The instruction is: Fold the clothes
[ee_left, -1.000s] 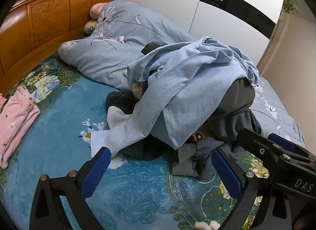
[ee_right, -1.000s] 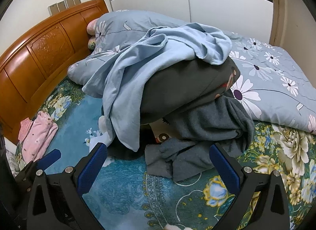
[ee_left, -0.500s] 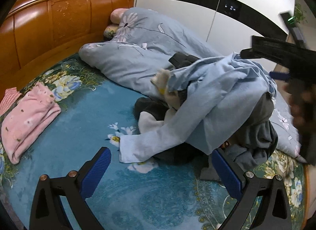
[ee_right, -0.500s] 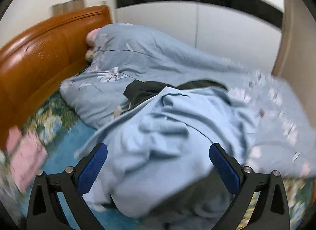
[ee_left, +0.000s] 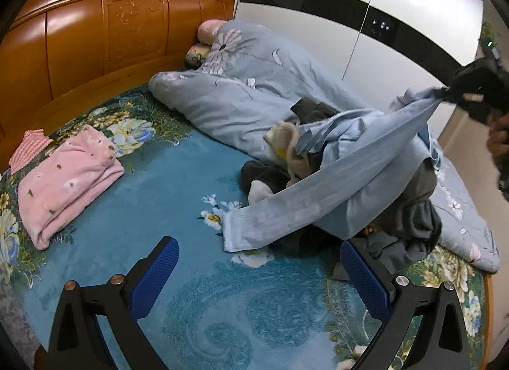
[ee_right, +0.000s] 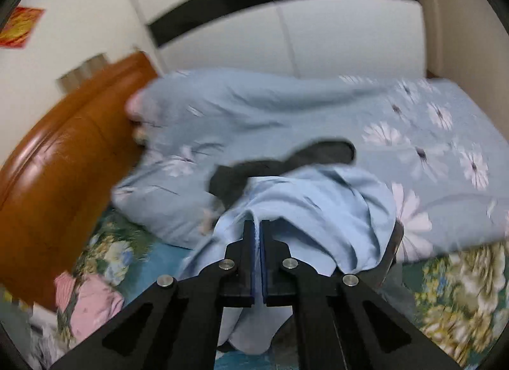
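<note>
Teal floral bedspread — carved wooden headboard, white wardrobe behind.

2 wrist fisheyes angled down at 1 shared clothes pile.

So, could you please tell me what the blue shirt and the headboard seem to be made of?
Blue shirt: thin woven fabric, probably cotton, matte; it creases finely and drapes limp. Headboard: wood, glossy orange-brown varnish, with carved panels and light reflections.
</note>
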### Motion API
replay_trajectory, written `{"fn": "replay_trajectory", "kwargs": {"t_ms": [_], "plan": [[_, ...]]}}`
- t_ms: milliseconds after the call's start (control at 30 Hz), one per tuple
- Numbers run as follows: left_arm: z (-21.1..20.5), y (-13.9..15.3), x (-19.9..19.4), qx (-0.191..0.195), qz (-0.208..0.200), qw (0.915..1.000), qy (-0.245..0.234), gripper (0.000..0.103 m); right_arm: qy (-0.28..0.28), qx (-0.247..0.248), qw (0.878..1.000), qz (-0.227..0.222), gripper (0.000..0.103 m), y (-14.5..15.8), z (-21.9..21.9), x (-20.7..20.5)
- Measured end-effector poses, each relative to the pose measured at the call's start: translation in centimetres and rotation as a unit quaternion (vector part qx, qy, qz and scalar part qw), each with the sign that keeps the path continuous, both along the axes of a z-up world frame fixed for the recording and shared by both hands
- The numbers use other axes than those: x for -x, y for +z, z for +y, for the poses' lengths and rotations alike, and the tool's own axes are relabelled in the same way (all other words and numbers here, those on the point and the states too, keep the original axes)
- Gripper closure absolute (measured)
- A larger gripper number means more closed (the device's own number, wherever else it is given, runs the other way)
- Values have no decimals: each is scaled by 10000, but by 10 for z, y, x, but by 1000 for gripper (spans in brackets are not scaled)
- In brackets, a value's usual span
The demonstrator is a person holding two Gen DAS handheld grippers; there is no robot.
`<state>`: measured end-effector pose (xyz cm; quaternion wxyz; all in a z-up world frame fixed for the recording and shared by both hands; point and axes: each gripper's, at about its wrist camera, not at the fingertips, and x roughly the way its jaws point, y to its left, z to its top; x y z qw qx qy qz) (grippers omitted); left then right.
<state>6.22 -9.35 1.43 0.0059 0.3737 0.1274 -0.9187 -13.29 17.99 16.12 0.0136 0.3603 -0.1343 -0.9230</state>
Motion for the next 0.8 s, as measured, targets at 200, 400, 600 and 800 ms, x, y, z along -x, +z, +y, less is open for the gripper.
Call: {"fn": "replay_trajectory", "kwargs": {"t_ms": [200, 400, 600, 800], "plan": [[0, 10, -20, 99, 59, 9999, -126, 0, 319, -338, 9981, 396, 101, 30, -19, -44], [-11, 23, -36, 196, 221, 9995, -125, 0, 657, 465, 9923, 944, 101, 58, -16, -102], [-13, 30, -44, 92, 294, 9994, -172, 0, 1205, 482, 9750, 1801, 101, 122, -6, -184], [-7, 38, -52, 43, 401, 9986, -332, 0, 1212, 597, 9606, 2428, 101, 161, 37, -280]]}}
